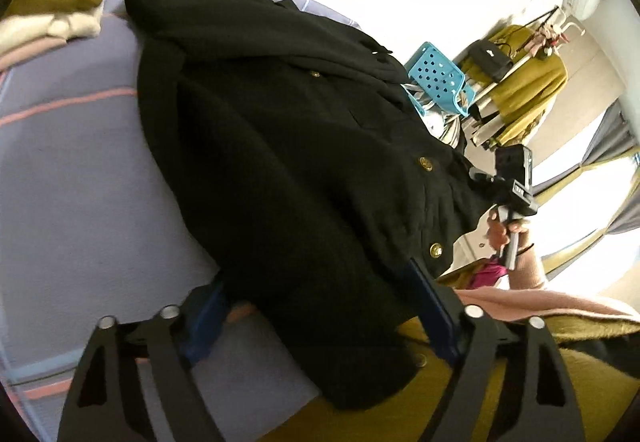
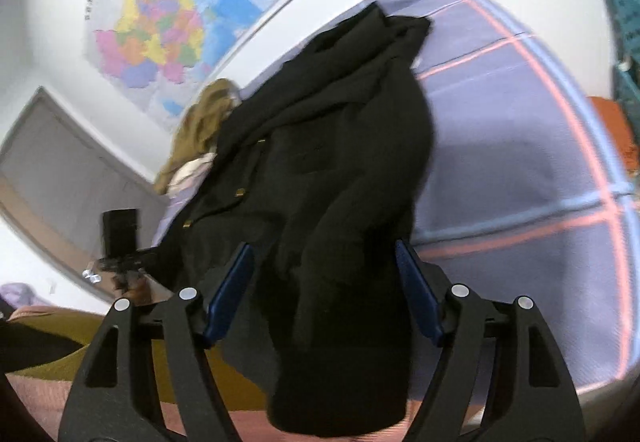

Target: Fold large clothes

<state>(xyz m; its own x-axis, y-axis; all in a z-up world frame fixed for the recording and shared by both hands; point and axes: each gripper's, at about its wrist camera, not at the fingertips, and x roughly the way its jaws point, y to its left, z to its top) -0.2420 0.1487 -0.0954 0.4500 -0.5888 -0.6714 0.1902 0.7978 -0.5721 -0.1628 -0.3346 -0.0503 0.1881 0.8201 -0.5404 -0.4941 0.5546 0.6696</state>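
Black coat (image 1: 280,161) on lavender plaid bedsheet (image 1: 80,169), wall map (image 2: 160,21), both hand-held grippers wide, holding nothing

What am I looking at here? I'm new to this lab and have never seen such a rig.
A person holds a two-finger gripper in each hand; a fisheye camera on each looks along its fingers. In the left view the left gripper stands open around the hem of a black coat with gold buttons, lying on a purple checked bed. The person's right hand shows at the right. In the right view the right gripper stands open with part of the coat between its blue fingers. I see nothing clamped.
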